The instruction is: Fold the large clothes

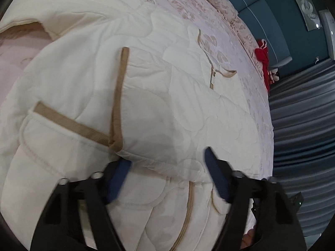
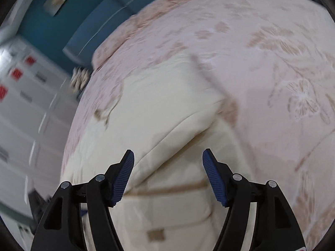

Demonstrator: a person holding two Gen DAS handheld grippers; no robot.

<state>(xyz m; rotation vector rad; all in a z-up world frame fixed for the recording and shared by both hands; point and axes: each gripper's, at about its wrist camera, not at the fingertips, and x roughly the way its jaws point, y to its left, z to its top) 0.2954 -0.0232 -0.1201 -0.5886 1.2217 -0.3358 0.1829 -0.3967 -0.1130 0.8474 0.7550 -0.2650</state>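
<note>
A cream quilted cover [image 1: 159, 96] with tan trim lies partly folded on the bed. In the left wrist view a tan-edged corner [image 1: 117, 140] of it rests just ahead of my left finger. My left gripper [image 1: 167, 161] is open, low over the fold, and grips nothing. In the right wrist view the same cream cover [image 2: 167, 108] lies folded below my right gripper [image 2: 168, 159], which is open and empty above a folded edge. This view is blurred by motion.
The bed has a pink floral sheet [image 1: 230, 48], also in the right wrist view [image 2: 272, 67]. A red item [image 1: 262, 60] lies at the bed's far edge. A teal headboard [image 1: 257, 6] and grey curtains [image 1: 303, 115] lie beyond. White cabinets [image 2: 27, 96] stand to the left.
</note>
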